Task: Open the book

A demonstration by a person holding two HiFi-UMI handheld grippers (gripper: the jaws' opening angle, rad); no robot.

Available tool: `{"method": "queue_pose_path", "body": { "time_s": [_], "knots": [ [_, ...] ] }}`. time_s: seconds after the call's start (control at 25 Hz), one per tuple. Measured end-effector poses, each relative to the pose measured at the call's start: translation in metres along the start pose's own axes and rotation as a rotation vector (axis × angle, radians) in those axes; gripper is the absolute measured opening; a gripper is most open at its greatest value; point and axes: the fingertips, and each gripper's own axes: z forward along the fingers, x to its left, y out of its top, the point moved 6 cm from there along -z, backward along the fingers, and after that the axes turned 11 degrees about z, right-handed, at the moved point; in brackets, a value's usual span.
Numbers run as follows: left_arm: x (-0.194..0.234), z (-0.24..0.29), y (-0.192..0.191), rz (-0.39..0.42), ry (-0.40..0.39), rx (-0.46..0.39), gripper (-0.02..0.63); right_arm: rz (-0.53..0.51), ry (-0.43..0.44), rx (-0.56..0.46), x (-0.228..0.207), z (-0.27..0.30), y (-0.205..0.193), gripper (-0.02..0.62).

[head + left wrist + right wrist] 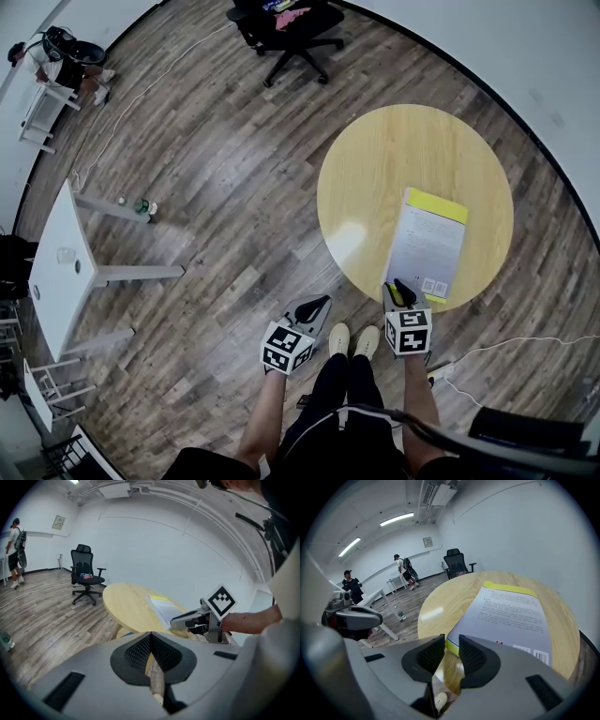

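The wooden floor [206,169] spread wide beneath me; on it stood the round yellow table [375,169] straight ahead, a white table [56,253] off to my left, and a black office chair [291,33] beyond; a person [56,56] stood in the far corner. The book [427,244] lay flat and closed on the right half of the round table, pale cover with print and a barcode upward, a yellow band along its far end, its near edge close to the rim in front of me. My right tongs [400,289] sat at that near corner, pointing down at it; their jaws stood partly apart, and the book's yellow-green corner showed in the gap between the tips [451,641]; I could not see the pads pressing on it. My left tongs [319,302] hung over the floor, just short of the table's rim and well apart from the book; their jaws [150,637] were together at the tips with nothing between them. A small bottle [142,206] stood on the floor beside the white table's leg.
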Motion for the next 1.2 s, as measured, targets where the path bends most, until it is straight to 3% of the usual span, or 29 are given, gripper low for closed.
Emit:
{"method": "queue_pose_path", "body": {
  "time_s": [0.12,0.44,0.64,1.2],
  "knots": [
    [0.002,-0.002,-0.001,-0.003,0.004,0.002,0.0,-0.019,-0.006,0.004,0.006,0.002,0.0,0.061],
    [0.003,-0.005,-0.001,-0.005,0.007,0.002,0.0,-0.021,-0.01,0.004,0.01,0.003,-0.002,0.021],
    [0.003,-0.009,-0.004,-0.008,0.008,0.004,0.0,-0.046,-0.024,-0.002,0.013,0.004,-0.002,0.015],
    [0.002,-0.017,-0.002,0.009,0.012,-0.005,0.0,0.011,-0.009,-0.04,0.011,-0.001,-0.001,0.006]
  ]
}}
